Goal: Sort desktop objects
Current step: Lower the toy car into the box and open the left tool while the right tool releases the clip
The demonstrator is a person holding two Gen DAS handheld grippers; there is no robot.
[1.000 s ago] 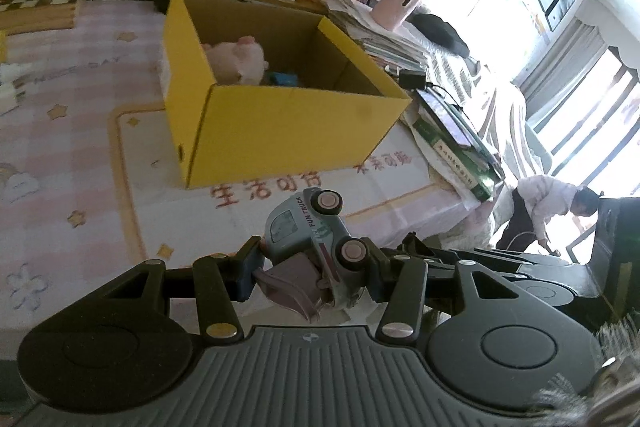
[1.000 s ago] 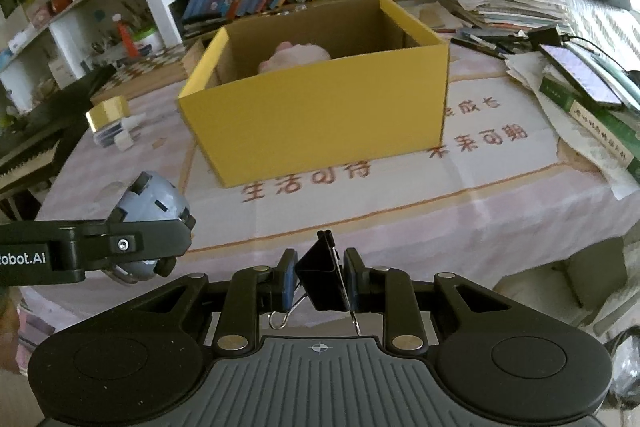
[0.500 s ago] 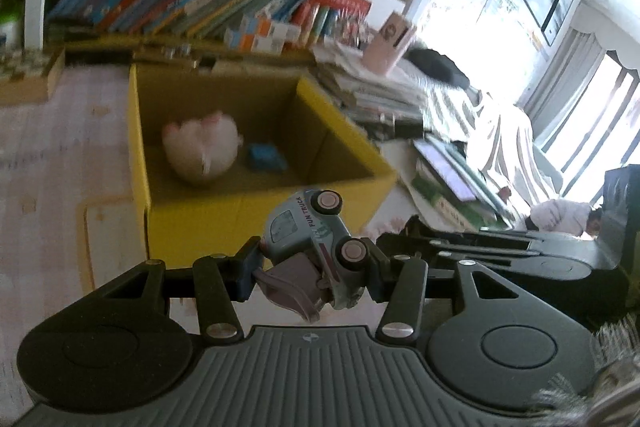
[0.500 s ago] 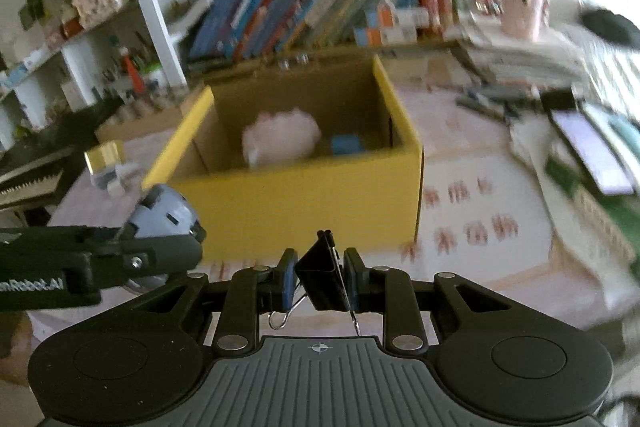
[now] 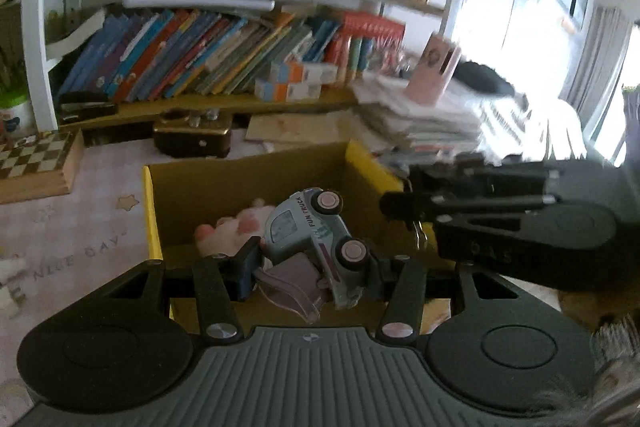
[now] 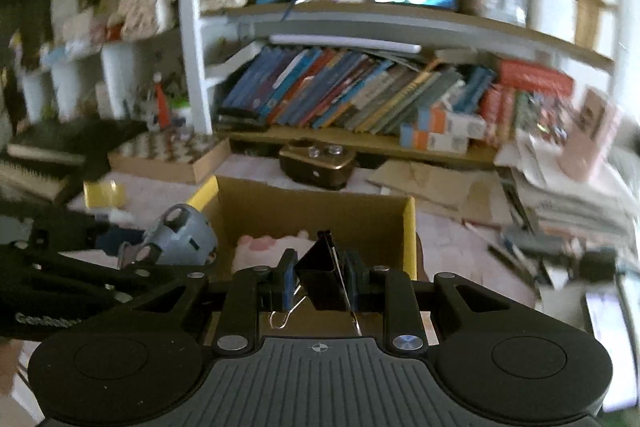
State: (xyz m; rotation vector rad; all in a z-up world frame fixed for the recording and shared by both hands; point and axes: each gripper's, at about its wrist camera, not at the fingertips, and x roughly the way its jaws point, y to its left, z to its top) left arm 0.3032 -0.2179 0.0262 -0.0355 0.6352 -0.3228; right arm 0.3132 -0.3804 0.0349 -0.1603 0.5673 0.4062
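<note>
Both claws have advanced over the open yellow cardboard box: left claw clamps a grey-blue toy truck, right claw pinches a black metal binder clip.

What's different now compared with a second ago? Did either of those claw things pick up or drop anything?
Both grippers moved forward to the yellow box: a second ago it stood well ahead of them; now its opening lies right under the fingers. Nothing was picked up or dropped. The left gripper keeps its grip on the toy truck, the right gripper on the black binder clip. The pink plush toy stayed inside the box.
</note>
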